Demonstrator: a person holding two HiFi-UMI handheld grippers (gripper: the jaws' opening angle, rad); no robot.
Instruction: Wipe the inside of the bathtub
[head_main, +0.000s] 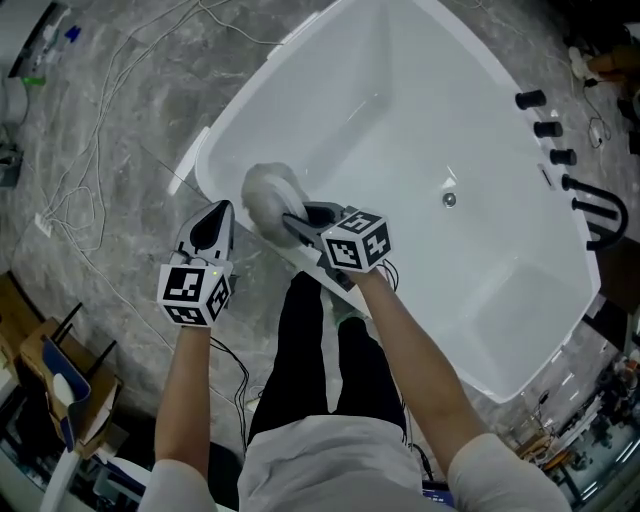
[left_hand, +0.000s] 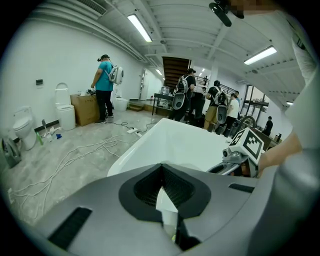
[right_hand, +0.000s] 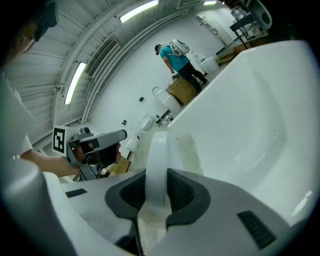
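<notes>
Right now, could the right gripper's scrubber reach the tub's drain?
Probably, with a lean: the right gripper, shut on the scrubber, is at the bathtub's near end; nothing lies between it and the drain.

Bathtub (head_main: 400, 110): one
Drain (head_main: 449, 199) in its floor: one
Round black knobs (head_main: 547, 128) on the tub's ledge: three
Black curved spout (head_main: 592, 205) beside them: one
Wiping pad (head_main: 268, 190): one
Grippers: two, the left gripper (head_main: 224, 208) and the right gripper (head_main: 291, 219)
Marker cubes (head_main: 193, 290): two, one on each gripper
Toilets (left_hand: 64, 107) along the wall: two
People (left_hand: 104, 85) in the background: about six; the far group overlaps and is hard to separate
</notes>
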